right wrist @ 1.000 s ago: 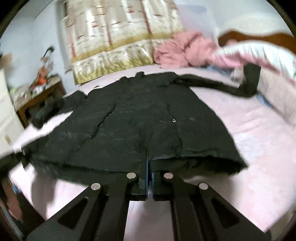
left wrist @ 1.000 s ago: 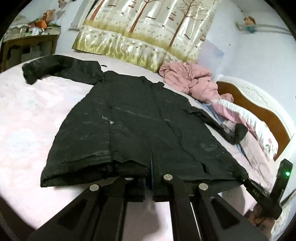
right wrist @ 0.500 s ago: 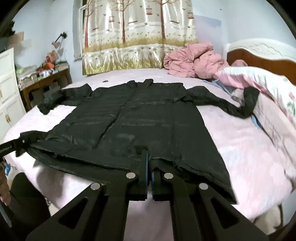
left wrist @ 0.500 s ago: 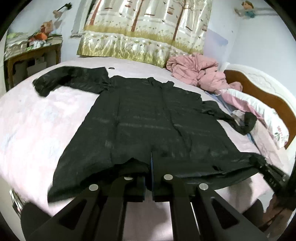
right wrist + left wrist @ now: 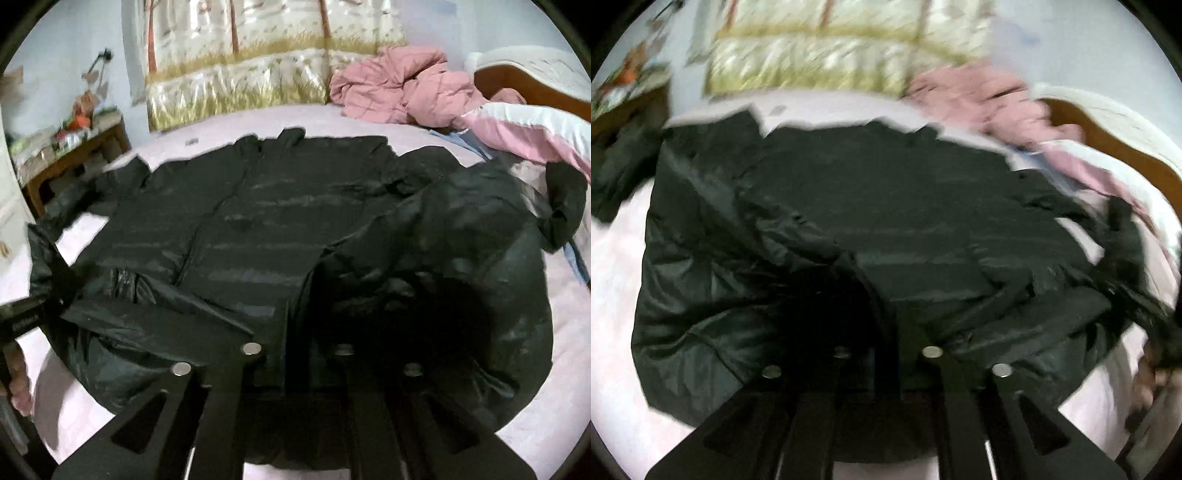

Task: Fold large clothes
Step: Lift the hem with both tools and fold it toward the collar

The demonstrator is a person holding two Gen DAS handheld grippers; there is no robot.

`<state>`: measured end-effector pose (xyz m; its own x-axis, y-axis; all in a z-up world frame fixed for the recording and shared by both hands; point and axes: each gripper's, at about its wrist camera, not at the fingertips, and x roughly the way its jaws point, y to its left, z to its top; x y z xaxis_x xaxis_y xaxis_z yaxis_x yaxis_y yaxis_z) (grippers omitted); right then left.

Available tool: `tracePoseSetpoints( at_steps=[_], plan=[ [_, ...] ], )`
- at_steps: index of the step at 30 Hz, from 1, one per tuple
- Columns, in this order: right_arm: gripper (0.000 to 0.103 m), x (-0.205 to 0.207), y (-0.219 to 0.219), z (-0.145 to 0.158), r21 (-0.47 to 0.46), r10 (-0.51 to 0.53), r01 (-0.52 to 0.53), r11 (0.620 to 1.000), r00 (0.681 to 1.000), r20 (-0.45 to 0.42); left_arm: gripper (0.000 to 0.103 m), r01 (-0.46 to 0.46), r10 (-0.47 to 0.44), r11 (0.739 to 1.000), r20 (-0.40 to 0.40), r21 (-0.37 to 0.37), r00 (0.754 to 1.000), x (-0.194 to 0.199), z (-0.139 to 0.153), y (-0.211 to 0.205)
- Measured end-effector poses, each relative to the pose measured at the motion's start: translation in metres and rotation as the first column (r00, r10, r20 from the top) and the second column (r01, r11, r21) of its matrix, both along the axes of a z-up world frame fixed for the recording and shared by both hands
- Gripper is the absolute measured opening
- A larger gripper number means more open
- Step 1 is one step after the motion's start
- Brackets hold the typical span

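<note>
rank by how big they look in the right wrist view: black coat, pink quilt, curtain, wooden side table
1. black coat, though nearness to the camera inflates it
2. curtain
3. pink quilt
4. wooden side table
Curtain and quilt sit farther back, so their true sizes are unsure.

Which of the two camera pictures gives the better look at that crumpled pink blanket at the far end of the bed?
The right wrist view. There the pink blanket is sharp, its quilted folds clear beyond the black coat. In the left wrist view the pink blanket is only a smeared pink shape, because that picture is blurred by motion.
</note>
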<state>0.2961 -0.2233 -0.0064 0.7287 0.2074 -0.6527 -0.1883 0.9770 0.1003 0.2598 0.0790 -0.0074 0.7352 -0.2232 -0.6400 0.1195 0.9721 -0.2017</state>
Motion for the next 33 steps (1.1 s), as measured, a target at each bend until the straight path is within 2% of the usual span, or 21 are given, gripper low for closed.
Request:
tracePoseSetpoints(
  at_steps=[1, 2, 3, 4, 6, 7, 9, 11, 13, 15, 18, 19, 21, 22, 23, 24, 25, 27, 30, 32, 33],
  plan=[
    [0.036, -0.004, -0.005, -0.001, 0.01, -0.01, 0.01, 1.0, 1.0, 0.015, 0.049, 0.008, -0.008, 1.0, 0.039, -0.003, 0.999, -0.008, 0.002, 0.001],
    [0.058, -0.008, -0.011, 0.0, 0.019, -0.012, 0.012, 1.0, 0.999, 0.037, 0.088, -0.005, 0.006, 1.0, 0.103, -0.011, 0.995, -0.02, 0.006, 0.005],
    [0.071, -0.015, -0.017, 0.003, 0.027, -0.014, 0.012, 1.0, 0.998, 0.068, 0.102, -0.029, 0.032, 0.999, 0.157, -0.02, 0.987, -0.031, 0.01, 0.008],
    [0.073, -0.022, -0.025, 0.008, 0.028, -0.021, 0.018, 0.999, 0.994, 0.11, 0.103, -0.059, 0.067, 0.997, 0.234, -0.041, 0.97, -0.045, 0.016, 0.012],
    [0.08, -0.035, -0.036, 0.017, 0.023, -0.036, 0.033, 0.999, 0.985, 0.17, 0.103, -0.061, 0.082, 0.995, 0.292, -0.079, 0.953, -0.059, 0.023, 0.024],
    [0.082, -0.042, -0.044, 0.022, 0.029, -0.05, 0.045, 0.999, 0.977, 0.206, 0.103, -0.074, 0.095, 0.994, 0.291, -0.082, 0.952, -0.06, 0.026, 0.031],
    [0.095, -0.051, -0.058, 0.031, 0.042, -0.107, 0.1, 0.994, 0.958, 0.267, 0.103, -0.123, 0.135, 0.991, 0.278, -0.059, 0.951, -0.059, 0.031, 0.042],
    [0.097, -0.05, -0.07, 0.035, 0.026, -0.161, 0.16, 0.987, 0.946, 0.282, 0.103, -0.172, 0.178, 0.984, 0.28, -0.047, 0.944, -0.058, 0.028, 0.058],
    [0.097, -0.045, -0.079, 0.033, -0.002, -0.196, 0.204, 0.979, 0.944, 0.268, 0.103, -0.222, 0.223, 0.975, 0.232, -0.029, 0.947, -0.054, 0.019, 0.077],
    [0.097, -0.039, -0.089, 0.026, -0.008, -0.222, 0.231, 0.973, 0.946, 0.235, 0.103, -0.244, 0.246, 0.969, 0.141, -0.028, 0.959, -0.047, 0.006, 0.093],
    [0.097, -0.029, -0.105, 0.014, 0.036, -0.234, 0.231, 0.972, 0.961, 0.148, 0.103, -0.246, 0.252, 0.961, 0.036, -0.127, 0.967, -0.041, -0.012, 0.118],
    [0.097, -0.025, -0.11, 0.01, 0.064, -0.231, 0.225, 0.972, 0.966, 0.116, 0.102, -0.236, 0.242, 0.955, 0.011, -0.179, 0.97, -0.039, -0.018, 0.125],
    [0.094, -0.022, -0.121, 0.005, 0.113, -0.242, 0.232, 0.966, 0.967, 0.079, 0.07, -0.185, 0.182, 0.946, -0.035, -0.266, 0.983, -0.032, -0.03, 0.131],
    [0.087, -0.023, -0.123, 0.001, 0.132, -0.236, 0.225, 0.965, 0.97, 0.067, 0.031, -0.172, 0.165, 0.945, -0.047, -0.28, 0.985, -0.029, -0.034, 0.131],
    [0.058, -0.023, -0.124, -0.002, 0.15, -0.217, 0.207, 0.967, 0.975, 0.049, 0.013, -0.148, 0.139, 0.945, -0.048, -0.293, 0.989, -0.028, -0.037, 0.131],
    [0.013, -0.022, -0.123, -0.006, 0.166, -0.191, 0.185, 0.969, 0.981, 0.023, 0.01, -0.125, 0.122, 0.947, -0.03, -0.296, 0.992, -0.029, -0.037, 0.128],
    [0.002, -0.02, -0.123, -0.009, 0.171, -0.178, 0.175, 0.97, 0.984, 0.002, 0.007, -0.112, 0.119, 0.954, 0.009, -0.277, 0.993, -0.034, -0.031, 0.123],
    [0.002, -0.027, -0.124, -0.004, 0.167, -0.21, 0.198, 0.966, 0.976, 0.055, 0.007, -0.113, 0.144, 0.971, 0.137, -0.21, 0.98, -0.045, -0.008, 0.114],
    [0.002, -0.047, -0.116, 0.017, 0.137, -0.237, 0.215, 0.967, 0.955, 0.178, 0.007, -0.13, 0.158, 0.984, 0.253, -0.125, 0.955, -0.054, 0.018, 0.099],
    [0.002, -0.048, -0.106, 0.021, 0.066, -0.239, 0.231, 0.971, 0.951, 0.196, 0.007, -0.138, 0.15, 0.988, 0.227, -0.068, 0.962, -0.046, 0.017, 0.092],
    [0.002, -0.041, -0.102, 0.015, 0.014, -0.241, 0.242, 0.97, 0.956, 0.165, 0.007, -0.148, 0.152, 0.988, 0.188, -0.036, 0.97, -0.037, 0.01, 0.091]
  ],
)
